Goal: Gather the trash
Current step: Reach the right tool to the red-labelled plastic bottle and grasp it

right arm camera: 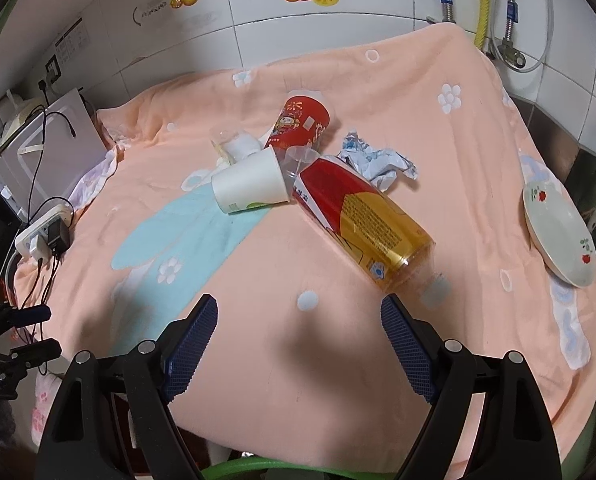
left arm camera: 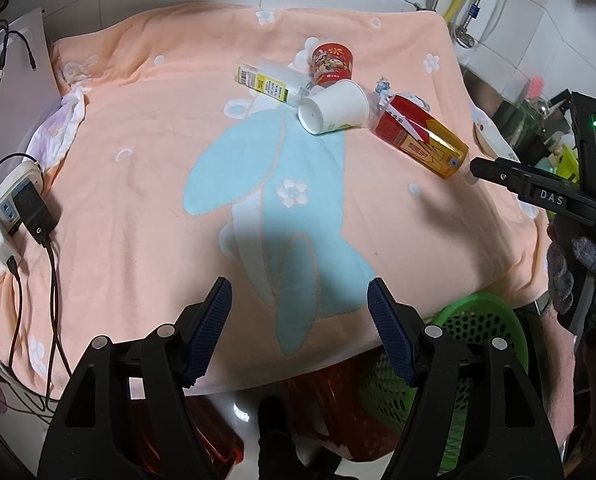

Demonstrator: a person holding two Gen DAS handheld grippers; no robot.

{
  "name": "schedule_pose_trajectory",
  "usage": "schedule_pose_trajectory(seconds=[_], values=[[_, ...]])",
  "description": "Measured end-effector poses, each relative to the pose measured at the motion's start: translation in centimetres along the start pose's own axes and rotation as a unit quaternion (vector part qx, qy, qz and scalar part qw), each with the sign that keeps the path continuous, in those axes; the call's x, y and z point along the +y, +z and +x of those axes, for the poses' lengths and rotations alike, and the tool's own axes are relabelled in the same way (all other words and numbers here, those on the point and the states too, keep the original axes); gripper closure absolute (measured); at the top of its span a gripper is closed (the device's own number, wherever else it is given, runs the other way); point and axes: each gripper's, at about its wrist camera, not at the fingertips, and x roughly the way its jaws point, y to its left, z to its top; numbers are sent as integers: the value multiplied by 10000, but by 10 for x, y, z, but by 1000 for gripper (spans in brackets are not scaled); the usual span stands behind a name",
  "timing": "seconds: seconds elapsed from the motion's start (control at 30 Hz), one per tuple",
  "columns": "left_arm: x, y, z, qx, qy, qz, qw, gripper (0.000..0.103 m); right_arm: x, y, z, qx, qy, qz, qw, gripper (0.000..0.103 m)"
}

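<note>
Trash lies in one cluster toward the far middle of the surface, on a peach towel [right arm camera: 378, 92] with a pale blue rabbit motif. I count a white paper cup [right arm camera: 250, 184] on its side, a red printed paper cup [right arm camera: 300, 124] behind it, also toppled, a large red-and-gold plastic bottle [right arm camera: 362, 220] lying with its neck toward me, a crumpled blue-and-white wrapper [right arm camera: 378, 160] just behind the bottle, and a yellow-and-white labelled tube [left arm camera: 264, 82] to the left of the cups. The white cup touches the bottle's base end.

My left gripper [left arm camera: 300, 332] is wide open, holding nothing, over the near edge of the towel. My right gripper [right arm camera: 300, 354] is likewise spread wide and empty, its fingers just short of the bottle's neck.

A white floral plate [right arm camera: 558, 232] sits at the right edge. A white power strip [left arm camera: 2, 216] with chargers rests at the left. A green perforated plastic basket [left arm camera: 478, 336] stands below the near edge.
</note>
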Motion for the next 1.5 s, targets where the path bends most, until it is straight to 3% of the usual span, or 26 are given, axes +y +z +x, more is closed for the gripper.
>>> schedule_pose_trajectory(seconds=[0.93,1.5], values=[[13,19,4,-77,-11,-80,9999,33,-9,19,4,-90,-230,-159,9996,19],[28,48,29,9,18,-63,10000,33,-18,52,51,269,-374,-593,9972,18]])
